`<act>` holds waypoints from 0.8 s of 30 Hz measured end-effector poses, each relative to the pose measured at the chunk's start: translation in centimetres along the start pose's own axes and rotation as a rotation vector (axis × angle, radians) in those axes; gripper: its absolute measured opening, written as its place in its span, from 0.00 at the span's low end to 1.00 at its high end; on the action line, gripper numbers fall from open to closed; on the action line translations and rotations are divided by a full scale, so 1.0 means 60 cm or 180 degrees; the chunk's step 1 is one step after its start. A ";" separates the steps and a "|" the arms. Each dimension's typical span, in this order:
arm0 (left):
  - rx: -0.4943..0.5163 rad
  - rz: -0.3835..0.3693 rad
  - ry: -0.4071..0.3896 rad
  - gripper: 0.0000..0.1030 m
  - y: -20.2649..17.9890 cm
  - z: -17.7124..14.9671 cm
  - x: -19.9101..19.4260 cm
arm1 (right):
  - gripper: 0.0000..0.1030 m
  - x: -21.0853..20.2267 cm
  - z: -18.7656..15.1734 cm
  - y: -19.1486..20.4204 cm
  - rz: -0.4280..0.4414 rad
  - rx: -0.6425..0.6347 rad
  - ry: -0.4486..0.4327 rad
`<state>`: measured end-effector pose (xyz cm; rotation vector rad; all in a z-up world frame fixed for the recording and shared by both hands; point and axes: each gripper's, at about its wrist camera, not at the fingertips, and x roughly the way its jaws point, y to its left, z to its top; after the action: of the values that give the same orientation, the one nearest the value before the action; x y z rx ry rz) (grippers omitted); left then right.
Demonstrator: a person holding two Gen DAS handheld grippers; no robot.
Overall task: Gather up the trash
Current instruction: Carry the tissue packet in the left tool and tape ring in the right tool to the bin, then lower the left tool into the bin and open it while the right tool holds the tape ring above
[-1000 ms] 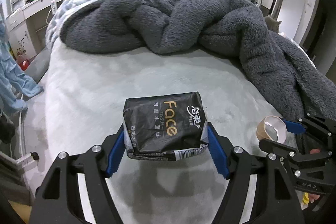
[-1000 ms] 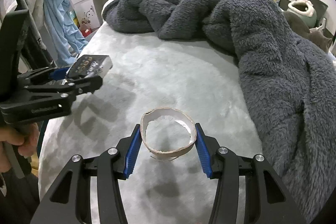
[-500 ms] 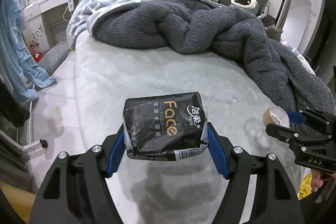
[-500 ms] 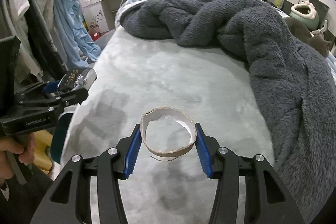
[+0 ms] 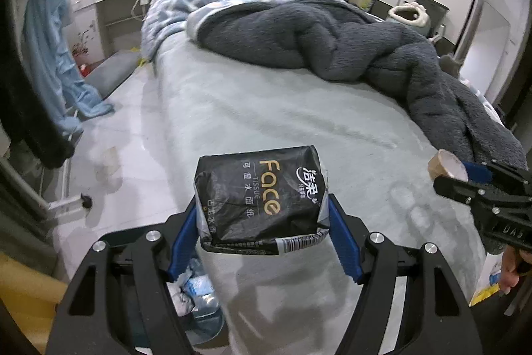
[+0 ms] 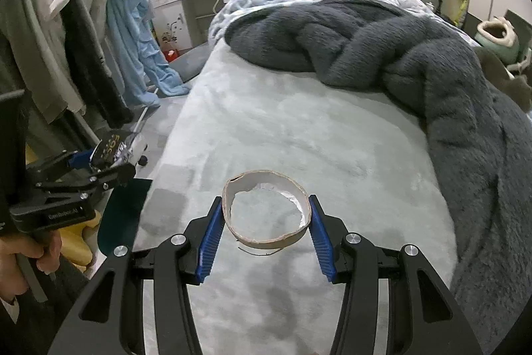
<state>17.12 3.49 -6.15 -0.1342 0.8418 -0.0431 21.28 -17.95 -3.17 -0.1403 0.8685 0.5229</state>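
Note:
My left gripper (image 5: 262, 215) is shut on a black tissue pack (image 5: 259, 198) printed "Face" and holds it in the air over the bed's left edge. Below it a bin with crumpled trash (image 5: 196, 298) shows between the fingers. My right gripper (image 6: 266, 215) is shut on a cardboard tape ring (image 6: 266, 212) and holds it above the grey bedsheet (image 6: 299, 138). The left gripper with the pack (image 6: 111, 148) shows at the left of the right wrist view. The right gripper with the ring (image 5: 447, 170) shows at the right of the left wrist view.
A heaped dark grey fleece blanket (image 5: 332, 45) covers the far and right side of the bed. Clothes hang on a rack (image 6: 83, 22) at the left. A dark bin rim (image 6: 123, 215) stands by the bed's left edge. A white dresser (image 5: 109, 2) stands at the back left.
Both grippers have moved left and back toward the bed's left edge, each still holding its item. The floor and the bin with trash have come into view under the left gripper.

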 end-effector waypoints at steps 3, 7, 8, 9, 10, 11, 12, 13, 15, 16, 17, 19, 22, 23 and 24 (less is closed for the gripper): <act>-0.0063 0.0080 0.0057 0.71 0.028 -0.009 0.000 | 0.49 0.010 0.011 0.022 0.0023 -0.0066 0.0015; -0.0182 0.0174 0.0131 0.71 0.071 -0.019 0.002 | 0.49 0.024 0.025 0.055 0.0073 -0.0147 0.0028; -0.0214 0.0186 0.0150 0.71 0.081 -0.022 0.003 | 0.49 0.027 0.028 0.064 0.0092 -0.0167 0.0031; -0.0240 0.0201 0.0175 0.71 0.090 -0.025 0.005 | 0.49 0.031 0.031 0.071 0.0107 -0.0188 0.0033; -0.0259 0.0229 0.0210 0.71 0.100 -0.029 0.008 | 0.49 0.037 0.034 0.081 0.0122 -0.0220 0.0040; -0.0271 0.0254 0.0236 0.71 0.107 -0.033 0.009 | 0.49 0.041 0.037 0.091 0.0135 -0.0249 0.0049; -0.0282 0.0274 0.0260 0.71 0.114 -0.036 0.011 | 0.49 0.044 0.039 0.098 0.0146 -0.0270 0.0051; -0.0301 0.0298 0.0293 0.71 0.122 -0.040 0.013 | 0.49 0.048 0.041 0.107 0.0162 -0.0296 0.0054; -0.0330 0.0328 0.0338 0.71 0.136 -0.045 0.016 | 0.49 0.054 0.046 0.119 0.0187 -0.0327 0.0062; -0.0344 0.0343 0.0358 0.71 0.143 -0.047 0.017 | 0.49 0.056 0.047 0.123 0.0197 -0.0337 0.0064; -0.0363 0.0361 0.0386 0.71 0.151 -0.051 0.019 | 0.49 0.060 0.050 0.130 0.0215 -0.0354 0.0069; -0.0400 0.0389 0.0441 0.71 0.164 -0.058 0.022 | 0.49 0.064 0.053 0.138 0.0241 -0.0372 0.0073; -0.0458 0.0426 0.0533 0.71 0.183 -0.067 0.028 | 0.49 0.067 0.058 0.148 0.0271 -0.0400 0.0073; -0.0462 0.0440 0.0558 0.71 0.188 -0.071 0.029 | 0.49 0.069 0.059 0.154 0.0281 -0.0413 0.0075; -0.0470 0.0452 0.0592 0.71 0.194 -0.075 0.031 | 0.49 0.070 0.060 0.158 0.0290 -0.0422 0.0078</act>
<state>14.84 14.41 -12.06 -0.2112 1.0385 0.1423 21.35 -6.99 -3.19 -0.2295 0.8669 0.6654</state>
